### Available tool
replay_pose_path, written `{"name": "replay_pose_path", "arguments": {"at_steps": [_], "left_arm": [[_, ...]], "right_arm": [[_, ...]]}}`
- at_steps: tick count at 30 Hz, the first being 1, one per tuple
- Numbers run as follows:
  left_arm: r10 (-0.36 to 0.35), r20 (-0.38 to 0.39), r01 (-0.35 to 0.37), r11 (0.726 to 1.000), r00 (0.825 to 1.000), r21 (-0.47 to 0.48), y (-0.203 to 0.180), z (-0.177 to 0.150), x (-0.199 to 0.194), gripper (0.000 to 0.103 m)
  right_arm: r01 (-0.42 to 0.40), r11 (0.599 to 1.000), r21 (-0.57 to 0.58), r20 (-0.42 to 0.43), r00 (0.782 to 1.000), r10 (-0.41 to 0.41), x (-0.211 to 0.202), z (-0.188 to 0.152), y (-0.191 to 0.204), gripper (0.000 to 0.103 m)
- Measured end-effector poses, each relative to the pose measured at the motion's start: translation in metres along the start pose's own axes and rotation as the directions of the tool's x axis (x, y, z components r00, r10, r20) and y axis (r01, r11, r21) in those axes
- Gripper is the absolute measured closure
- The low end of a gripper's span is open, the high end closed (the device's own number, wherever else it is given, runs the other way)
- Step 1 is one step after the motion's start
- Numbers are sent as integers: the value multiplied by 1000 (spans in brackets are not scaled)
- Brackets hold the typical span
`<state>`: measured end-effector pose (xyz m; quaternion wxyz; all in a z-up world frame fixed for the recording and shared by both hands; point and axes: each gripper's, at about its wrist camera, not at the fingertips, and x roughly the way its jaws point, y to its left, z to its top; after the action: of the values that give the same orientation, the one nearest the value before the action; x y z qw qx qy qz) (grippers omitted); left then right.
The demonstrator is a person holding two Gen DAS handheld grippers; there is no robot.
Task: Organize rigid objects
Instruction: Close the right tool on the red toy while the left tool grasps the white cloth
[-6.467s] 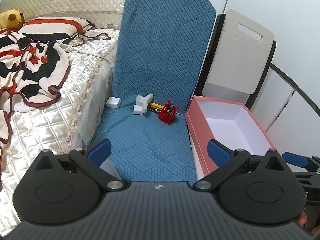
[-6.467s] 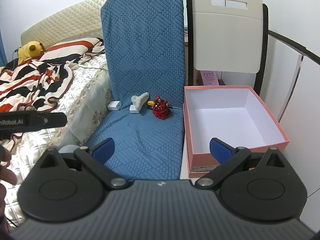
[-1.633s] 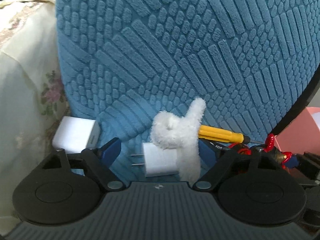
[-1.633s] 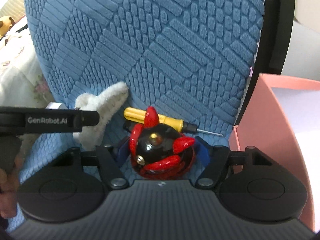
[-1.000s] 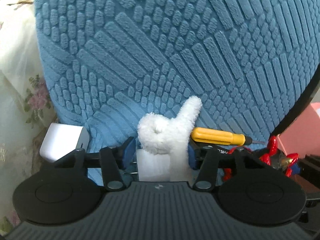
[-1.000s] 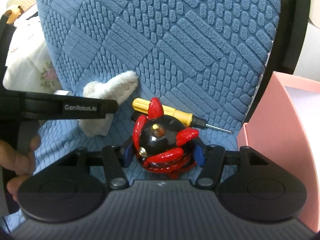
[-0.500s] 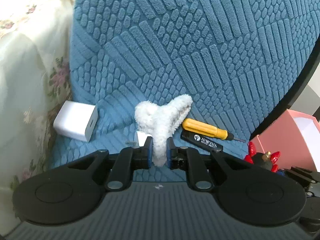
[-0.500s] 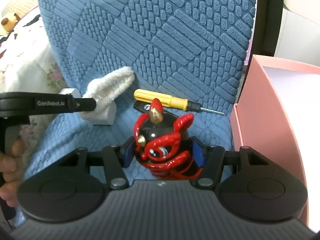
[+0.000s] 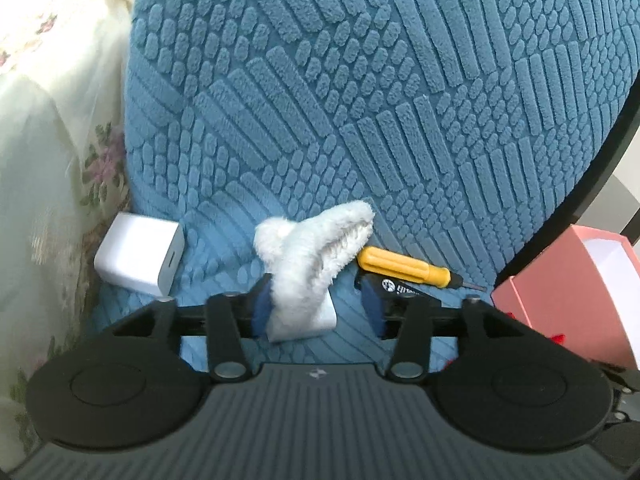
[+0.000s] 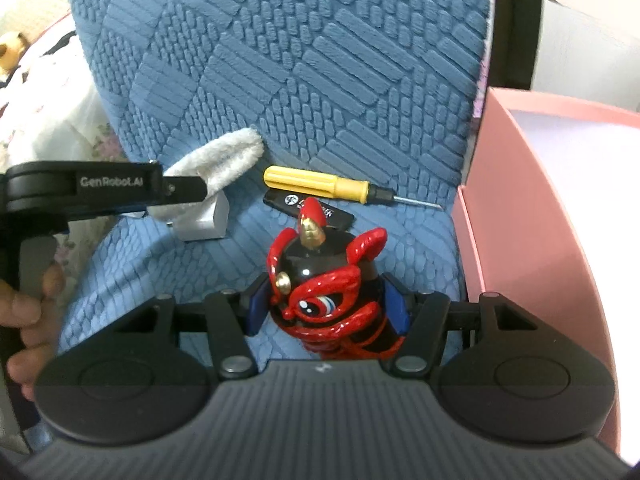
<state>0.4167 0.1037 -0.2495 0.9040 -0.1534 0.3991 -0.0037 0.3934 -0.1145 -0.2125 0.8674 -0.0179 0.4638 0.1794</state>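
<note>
Item: red-and-black figurine (image 10: 326, 296), low centre of the right wrist view, clamped between the right gripper's (image 10: 325, 308) pads and since a second ago lifted clear of the blue cushion (image 10: 304, 80); transfer to the pink box (image 10: 532, 208) at frame right is judged next. Item: white fuzzy cloth (image 9: 308, 260), centre of the left view, pinched half a second ago; left gripper (image 9: 316, 306) jaws now opening, cloth and white plug (image 9: 324, 318) between them, unpressed. Yellow screwdriver (image 9: 404, 266) untouched.
</note>
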Motion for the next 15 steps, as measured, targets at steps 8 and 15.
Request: {"name": "replay_pose_path", "arguments": {"at_steps": [8, 15], "left_arm": [[42, -21, -42, 999, 999, 6, 8, 11, 18, 28], [-21, -38, 17, 995, 999, -98, 30, 18, 35, 28]], "right_arm": [[-5, 1000, -8, 15, 1000, 5, 6, -4, 3, 42], [-21, 1000, -1, 16, 1000, 21, 13, -4, 2, 42]]}}
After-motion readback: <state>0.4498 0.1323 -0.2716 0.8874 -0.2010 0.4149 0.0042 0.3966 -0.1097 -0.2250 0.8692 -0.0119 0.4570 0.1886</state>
